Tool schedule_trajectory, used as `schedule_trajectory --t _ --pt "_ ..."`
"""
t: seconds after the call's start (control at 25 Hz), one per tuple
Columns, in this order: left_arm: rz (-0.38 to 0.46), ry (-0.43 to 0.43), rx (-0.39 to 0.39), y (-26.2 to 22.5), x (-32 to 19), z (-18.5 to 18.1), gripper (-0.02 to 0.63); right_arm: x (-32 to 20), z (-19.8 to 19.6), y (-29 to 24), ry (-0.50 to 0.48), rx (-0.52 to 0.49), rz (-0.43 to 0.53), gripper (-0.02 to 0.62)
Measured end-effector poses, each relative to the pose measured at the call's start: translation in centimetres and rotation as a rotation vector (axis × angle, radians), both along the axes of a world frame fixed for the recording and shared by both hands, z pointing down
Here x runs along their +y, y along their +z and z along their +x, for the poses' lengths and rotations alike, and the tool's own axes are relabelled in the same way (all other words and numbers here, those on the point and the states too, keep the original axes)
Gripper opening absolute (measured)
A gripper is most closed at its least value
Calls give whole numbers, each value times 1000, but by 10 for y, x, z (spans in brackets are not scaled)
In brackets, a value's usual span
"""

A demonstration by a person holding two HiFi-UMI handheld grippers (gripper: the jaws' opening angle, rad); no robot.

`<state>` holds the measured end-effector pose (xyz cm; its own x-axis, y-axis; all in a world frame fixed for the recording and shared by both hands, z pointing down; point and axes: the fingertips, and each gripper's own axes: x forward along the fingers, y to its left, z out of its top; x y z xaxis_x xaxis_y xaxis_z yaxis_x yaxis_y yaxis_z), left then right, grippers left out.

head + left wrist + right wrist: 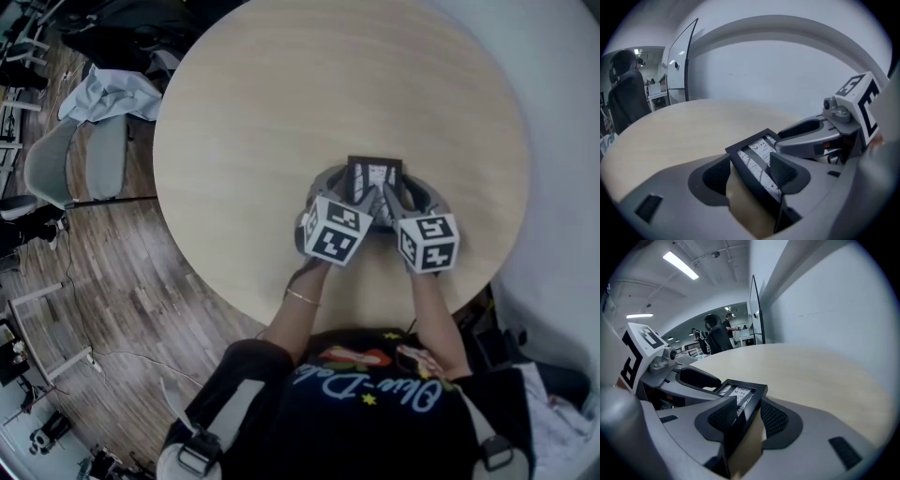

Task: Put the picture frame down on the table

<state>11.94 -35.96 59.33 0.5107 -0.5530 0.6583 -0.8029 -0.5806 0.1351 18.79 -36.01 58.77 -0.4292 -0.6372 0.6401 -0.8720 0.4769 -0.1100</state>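
A small black picture frame point(374, 174) with a speckled white print is held tilted over the near part of the round wooden table point(281, 112), close to the person's body. My left gripper point(352, 195) is shut on its left edge and my right gripper point(394, 197) on its right edge. In the left gripper view the picture frame point(757, 159) slants between the pads of the left gripper point(750, 171), its brown back facing down, and the right gripper point(820, 136) shows beyond it. In the right gripper view the right gripper point(749, 414) pinches the picture frame point(740, 397) by its rim.
A grey chair point(66, 159) and a chair with light cloth point(108, 94) on it stand on the wooden floor to the left. A white curved wall point(562, 141) runs behind and to the right of the table. A person in black point(717, 336) stands far off beside a tall panel point(677, 65).
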Motion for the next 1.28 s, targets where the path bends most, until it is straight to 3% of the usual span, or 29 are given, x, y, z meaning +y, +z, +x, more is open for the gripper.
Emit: schedule_trajectory --t 0.32,0.48,0.96,1.16,1.28 --pt "17 -4 9 2 0 1 247 0 0 0 3 -2 5 133" --pt "16 7 -31 6 1 0 247 -2 6 -1 -1 25 31 133" --pt "66 -42 -19 -5 0 -15 247 -2 0 -26 -9 -35 91 130" --pt "96 -47 44 -33 14 -22 244 8 -4 -49 -27 -57 137 32" --pt "122 -38 78 -49 21 -23 239 15 -6 -65 -33 -75 170 4"
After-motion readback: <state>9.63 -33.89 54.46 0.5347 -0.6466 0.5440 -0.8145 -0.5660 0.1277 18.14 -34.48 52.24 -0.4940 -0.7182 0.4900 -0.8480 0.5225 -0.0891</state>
